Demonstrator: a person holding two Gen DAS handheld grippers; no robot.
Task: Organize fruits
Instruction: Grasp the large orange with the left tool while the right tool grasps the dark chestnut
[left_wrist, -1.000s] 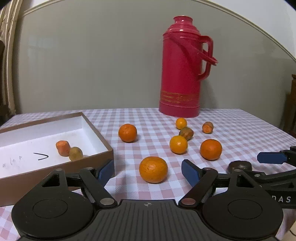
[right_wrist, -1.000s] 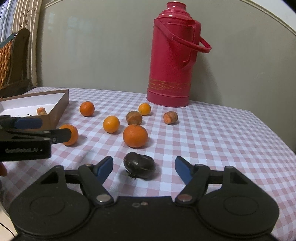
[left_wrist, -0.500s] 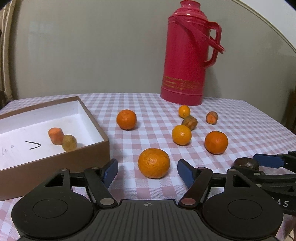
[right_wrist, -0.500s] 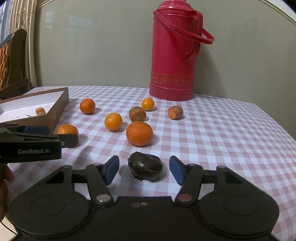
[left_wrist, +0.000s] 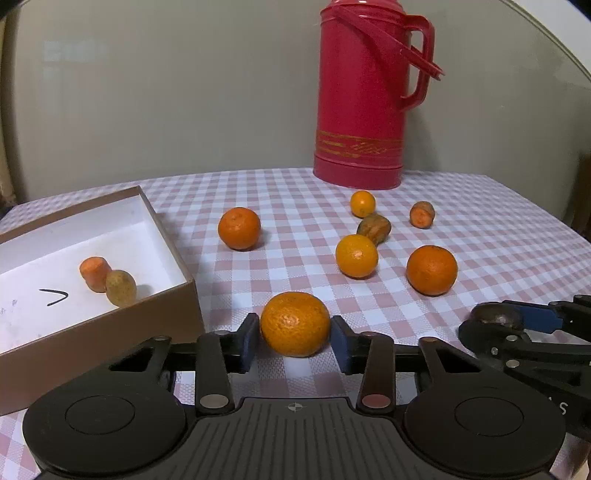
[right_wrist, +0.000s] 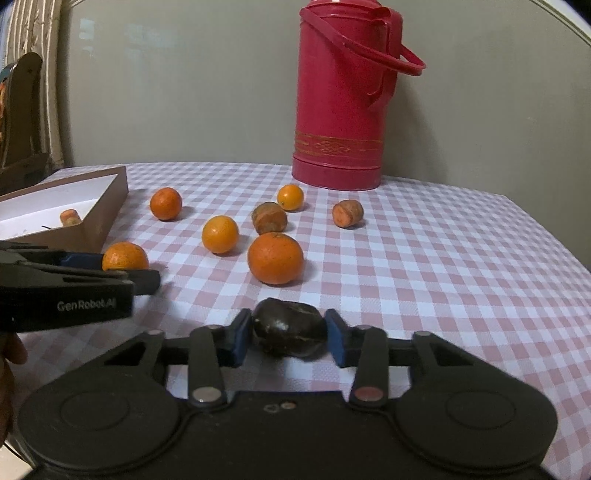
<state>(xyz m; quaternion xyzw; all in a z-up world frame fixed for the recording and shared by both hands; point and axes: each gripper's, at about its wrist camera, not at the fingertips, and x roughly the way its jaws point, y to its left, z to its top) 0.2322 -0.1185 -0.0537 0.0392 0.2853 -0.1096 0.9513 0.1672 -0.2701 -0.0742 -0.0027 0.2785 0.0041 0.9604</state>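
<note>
Now both tongs have just been closing, each on a fruit that a second ago lay loose between wide-spread pads. Left tongs (left_wrist: 294, 341) clench the nearest orange (left_wrist: 294, 324), pads touching both its flanks, just beside the front corner of the box (left_wrist: 155, 225). Right tongs (right_wrist: 283, 338) clench a dark fruit (right_wrist: 290, 333) the same way; both fruits sit low over the checked surface (right_wrist: 443, 258), near its front. The box, at the left, holds two small pieces against its white floor. Five other fruits lie scattered mid-surface, apart from one another, with a red flask (left_wrist: 364, 96) behind them by the wall. Right of the fruits the cloth runs bare to its edge.
</note>
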